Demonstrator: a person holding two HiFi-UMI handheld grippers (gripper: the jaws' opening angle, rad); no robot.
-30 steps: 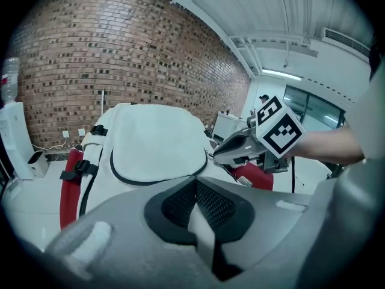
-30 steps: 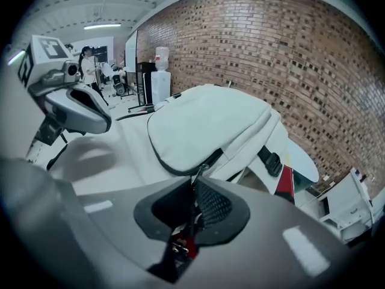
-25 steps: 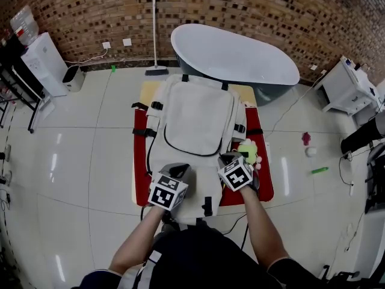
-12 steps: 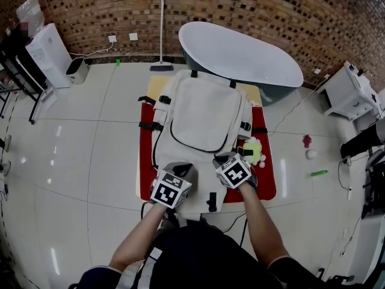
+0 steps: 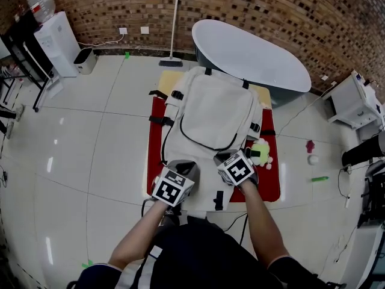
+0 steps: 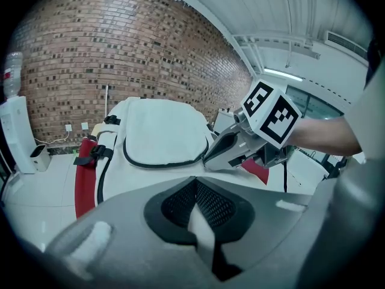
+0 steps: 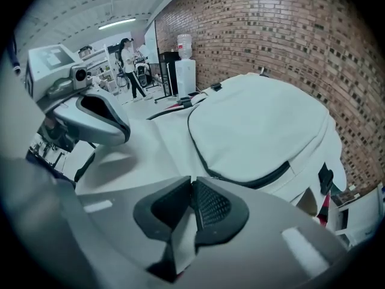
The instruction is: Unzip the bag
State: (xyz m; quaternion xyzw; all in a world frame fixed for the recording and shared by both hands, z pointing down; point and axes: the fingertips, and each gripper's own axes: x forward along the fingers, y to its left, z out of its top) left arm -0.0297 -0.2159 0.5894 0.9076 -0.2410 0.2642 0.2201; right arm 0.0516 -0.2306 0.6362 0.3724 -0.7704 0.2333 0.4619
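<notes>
A white backpack (image 5: 216,110) lies flat on a red mat (image 5: 155,161), its front pocket outlined by a black zip (image 5: 207,147). Both grippers rest on the bag's near end. My left gripper (image 5: 185,164) is shut, and a fold of white bag fabric shows between its pads (image 6: 194,182). My right gripper (image 5: 224,158) sits just below the pocket's right corner, close to the zip (image 7: 258,179). It is shut on a white strip of the bag (image 7: 191,182); whether this is a zip pull I cannot tell. The two grippers stand close together, the right one (image 6: 207,161) visible in the left gripper view.
A grey bathtub (image 5: 252,56) stands behind the mat. A green and yellow plush toy (image 5: 260,152) lies at the bag's right edge. A broom (image 5: 173,23) leans on the brick wall, and a water dispenser (image 5: 54,41) stands at the left. Small items (image 5: 319,178) lie on the floor at the right.
The head view has swung, so the bag sits further right in the picture. My right gripper has shifted a little left, toward the pocket zip. The left gripper has barely moved on the bag.
</notes>
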